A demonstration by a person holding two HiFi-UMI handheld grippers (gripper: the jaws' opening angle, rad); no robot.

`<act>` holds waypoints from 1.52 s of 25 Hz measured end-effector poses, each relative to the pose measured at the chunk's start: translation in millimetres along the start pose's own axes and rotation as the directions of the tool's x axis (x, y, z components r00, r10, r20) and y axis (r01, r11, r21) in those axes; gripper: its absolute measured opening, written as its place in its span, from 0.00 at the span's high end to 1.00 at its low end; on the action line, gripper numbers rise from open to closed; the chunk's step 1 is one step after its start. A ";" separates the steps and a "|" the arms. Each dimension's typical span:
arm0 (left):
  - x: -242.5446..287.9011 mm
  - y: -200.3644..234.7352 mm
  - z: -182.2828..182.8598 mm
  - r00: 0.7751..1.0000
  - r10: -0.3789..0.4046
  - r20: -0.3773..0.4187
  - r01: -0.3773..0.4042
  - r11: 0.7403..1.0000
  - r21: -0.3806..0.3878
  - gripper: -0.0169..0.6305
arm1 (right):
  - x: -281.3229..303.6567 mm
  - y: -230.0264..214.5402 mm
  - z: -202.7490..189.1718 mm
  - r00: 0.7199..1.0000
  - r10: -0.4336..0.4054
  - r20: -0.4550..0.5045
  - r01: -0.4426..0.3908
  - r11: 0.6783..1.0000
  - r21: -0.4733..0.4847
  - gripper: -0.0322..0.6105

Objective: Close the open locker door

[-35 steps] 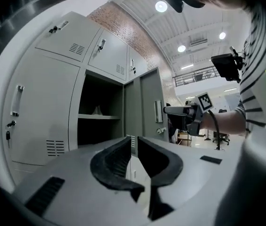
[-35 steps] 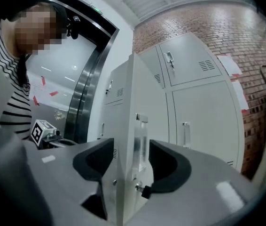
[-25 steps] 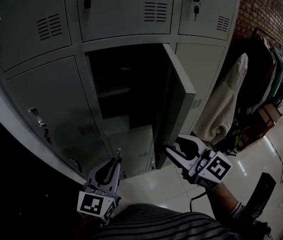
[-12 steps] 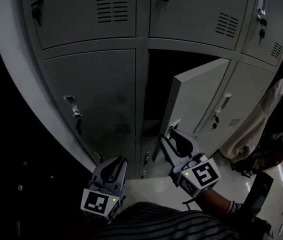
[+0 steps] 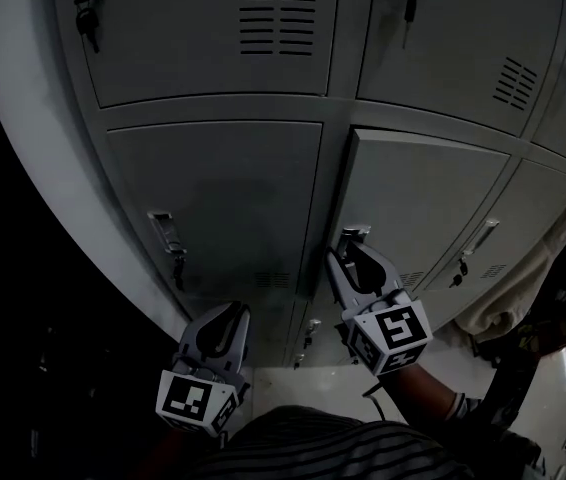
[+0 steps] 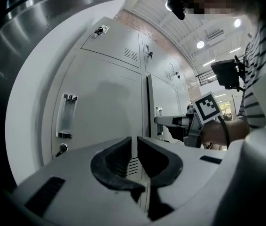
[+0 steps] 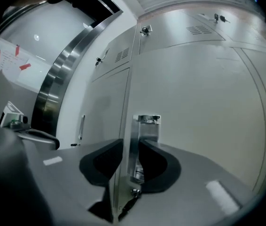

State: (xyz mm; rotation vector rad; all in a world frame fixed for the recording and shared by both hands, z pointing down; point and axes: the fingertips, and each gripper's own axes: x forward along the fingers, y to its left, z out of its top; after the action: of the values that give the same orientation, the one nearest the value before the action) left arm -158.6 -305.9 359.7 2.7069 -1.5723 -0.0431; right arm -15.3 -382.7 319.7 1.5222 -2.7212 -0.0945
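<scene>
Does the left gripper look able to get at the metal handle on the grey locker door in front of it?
Probably yes: the left gripper is empty, and nothing stands between it and the metal handle.

The locker door [image 5: 433, 193] looks all but flush with its neighbours as the right tongs [image 5: 349, 255] close around its handle [image 5: 353, 234], the left tongs [image 5: 231, 314] hanging lower, apart.
</scene>
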 end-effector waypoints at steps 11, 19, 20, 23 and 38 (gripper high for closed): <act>15.3 1.1 4.3 1.000 -0.017 0.006 0.017 1.000 0.007 0.91 | 2.7 -0.2 1.3 1.000 0.008 0.006 -0.007 1.000 -0.023 0.79; 12.4 -5.4 -1.8 1.000 -0.022 -0.004 0.022 1.000 -0.004 0.91 | 2.5 0.2 1.3 1.000 0.014 -0.001 -0.014 1.000 -0.019 0.79; 11.4 -6.9 -1.6 1.000 -0.026 -0.004 0.026 1.000 -0.002 0.91 | 2.6 -0.3 1.2 1.000 0.013 0.000 -0.013 1.000 -0.019 0.79; 7.0 -9.0 -3.5 0.999 -0.031 -0.010 0.031 1.000 0.003 0.91 | 2.0 -0.4 0.5 1.000 0.011 0.000 -0.011 1.000 -0.021 0.79; -11.8 0.9 -12.7 1.000 -0.015 -0.026 0.015 1.000 -0.014 0.91 | 3.2 -1.1 1.1 1.000 -0.029 0.004 0.029 0.998 0.050 0.80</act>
State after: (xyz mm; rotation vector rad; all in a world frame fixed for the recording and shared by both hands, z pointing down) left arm -164.9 -296.2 372.6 2.6977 -1.5388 -0.0182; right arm -16.1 -385.9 318.5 1.5768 -2.7260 -0.0308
